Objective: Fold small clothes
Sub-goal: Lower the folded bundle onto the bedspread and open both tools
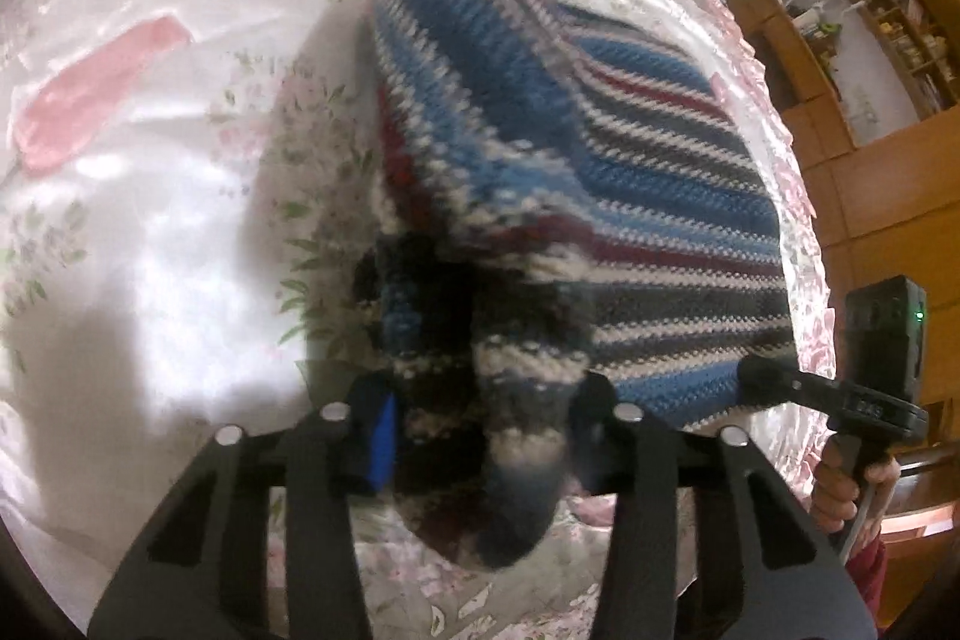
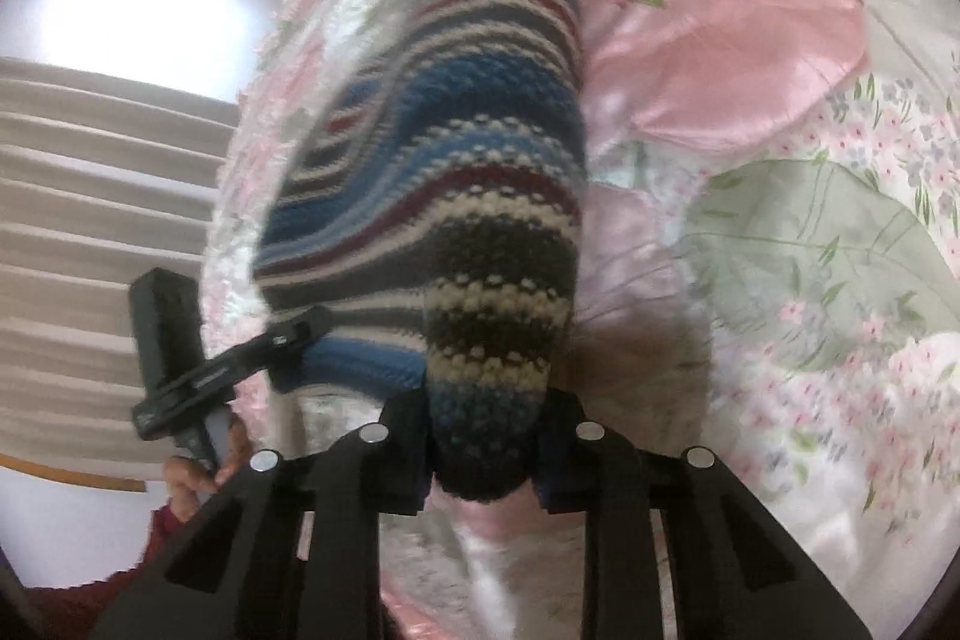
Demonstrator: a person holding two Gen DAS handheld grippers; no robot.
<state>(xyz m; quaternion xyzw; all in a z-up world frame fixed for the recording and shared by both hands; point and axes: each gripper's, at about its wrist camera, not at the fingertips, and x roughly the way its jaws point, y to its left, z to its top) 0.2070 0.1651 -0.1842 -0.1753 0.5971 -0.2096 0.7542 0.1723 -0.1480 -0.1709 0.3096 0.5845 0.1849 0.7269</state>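
A striped knitted garment — bands of blue, dark red, cream and grey — is stretched between two tools above a bed covered by a shiny floral bedspread in pink, white and green. The left tool is clamped on a bunched, blurred edge of the knit close to its camera. The right tool pinches another edge, the fabric rising away from it in a raised fold. In each view the opposite tool grips the garment's blue hem, held by a hand with a dark red sleeve. Wooden shelving stands beyond the bed.
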